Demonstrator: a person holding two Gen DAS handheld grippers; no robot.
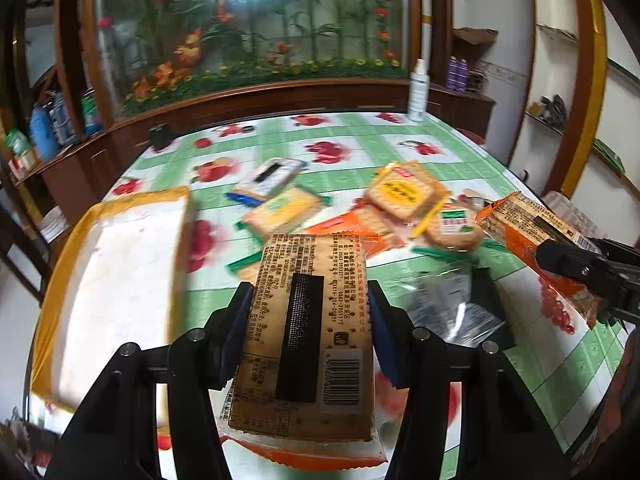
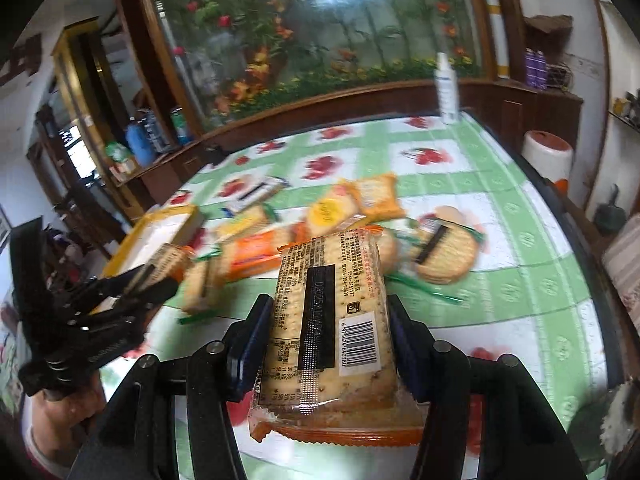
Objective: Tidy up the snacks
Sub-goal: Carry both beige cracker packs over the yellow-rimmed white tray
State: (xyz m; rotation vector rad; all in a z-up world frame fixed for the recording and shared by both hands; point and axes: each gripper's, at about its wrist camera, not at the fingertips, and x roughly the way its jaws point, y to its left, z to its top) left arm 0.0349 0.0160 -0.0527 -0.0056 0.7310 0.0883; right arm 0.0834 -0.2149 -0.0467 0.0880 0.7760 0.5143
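Observation:
My left gripper (image 1: 310, 300) is shut on an orange cracker packet (image 1: 308, 328), held above the table. My right gripper (image 2: 326, 318) is shut on a second orange cracker packet (image 2: 332, 320); it shows at the right of the left wrist view (image 1: 532, 236). The left gripper shows at the left of the right wrist view (image 2: 132, 280). A white box with a yellow rim (image 1: 112, 272) lies on the left of the table (image 2: 160, 236). Several loose cracker packets (image 1: 404, 192) lie mid-table (image 2: 256, 252), with a round cracker packet (image 2: 444, 256) to the right.
The table has a green and white cloth with fruit prints (image 1: 344, 148). A white spray bottle (image 1: 418, 92) stands at the far edge. A crumpled clear wrapper (image 1: 452, 304) lies near my left gripper. A wooden cabinet with a flower panel (image 1: 248, 40) stands behind.

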